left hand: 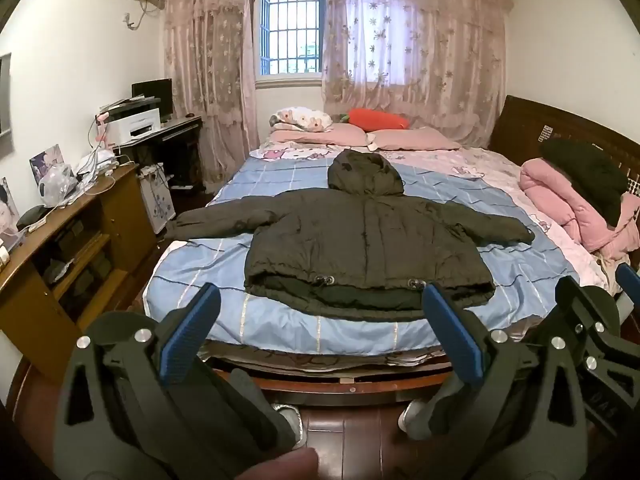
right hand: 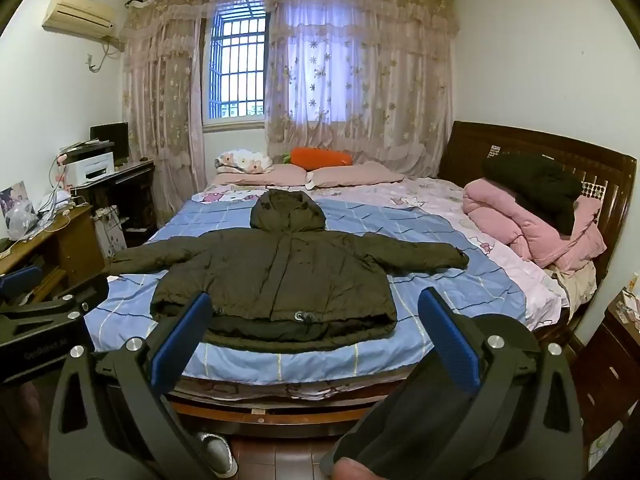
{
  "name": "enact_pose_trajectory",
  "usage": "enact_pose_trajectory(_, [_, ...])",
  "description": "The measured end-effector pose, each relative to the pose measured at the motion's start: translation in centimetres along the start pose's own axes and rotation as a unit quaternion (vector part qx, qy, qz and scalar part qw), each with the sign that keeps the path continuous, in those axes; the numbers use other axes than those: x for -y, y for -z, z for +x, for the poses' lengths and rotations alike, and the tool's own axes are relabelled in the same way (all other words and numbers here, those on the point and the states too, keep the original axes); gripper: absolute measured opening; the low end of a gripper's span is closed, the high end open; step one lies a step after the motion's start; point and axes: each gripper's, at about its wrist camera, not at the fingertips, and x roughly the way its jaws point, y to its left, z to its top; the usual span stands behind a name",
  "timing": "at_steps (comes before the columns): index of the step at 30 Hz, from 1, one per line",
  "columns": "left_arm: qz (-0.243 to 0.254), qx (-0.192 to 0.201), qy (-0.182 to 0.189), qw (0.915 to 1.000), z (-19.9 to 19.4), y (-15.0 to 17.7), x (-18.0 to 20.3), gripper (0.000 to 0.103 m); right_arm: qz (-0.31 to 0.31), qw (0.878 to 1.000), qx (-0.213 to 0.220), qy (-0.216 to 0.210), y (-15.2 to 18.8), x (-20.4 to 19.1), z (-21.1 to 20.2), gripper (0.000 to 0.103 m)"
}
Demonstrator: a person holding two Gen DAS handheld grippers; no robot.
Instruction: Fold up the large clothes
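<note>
One bed [left hand: 280, 320] fills most of what you see, its blue checked sheet [left hand: 208, 264] spread toward you and pink pillows [left hand: 416, 139] at the far end under the curtained window [left hand: 290, 20]. On that sheet your dark olive hooded jacket [left hand: 360, 240] lies flat, front up, closed down the middle, hood [left hand: 365, 172] pointing to the pillows, both sleeves spread out sideways and the hem near the bed's close edge. A pink quilt [right hand: 528, 224] is bundled at the right side of the bed with a dark garment [right hand: 536, 184] on top. Along the left wall stands a wooden worktop [left hand: 100, 196] with clutter. Your left claw [left hand: 320, 332] is released, blue pads wide apart, held short of the hem. Your right claw [right hand: 316, 340] is likewise spread wide, in front of the hem, touching nothing.
</note>
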Motion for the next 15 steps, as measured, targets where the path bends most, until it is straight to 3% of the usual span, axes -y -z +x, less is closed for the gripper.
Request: enact_pose_trajectory(15, [0.001,-0.003,0.0,1.0,0.02,0.0,0.01,0.101,0.0,1.0,-0.001,0.002,0.01,0.08,0.3,0.102])
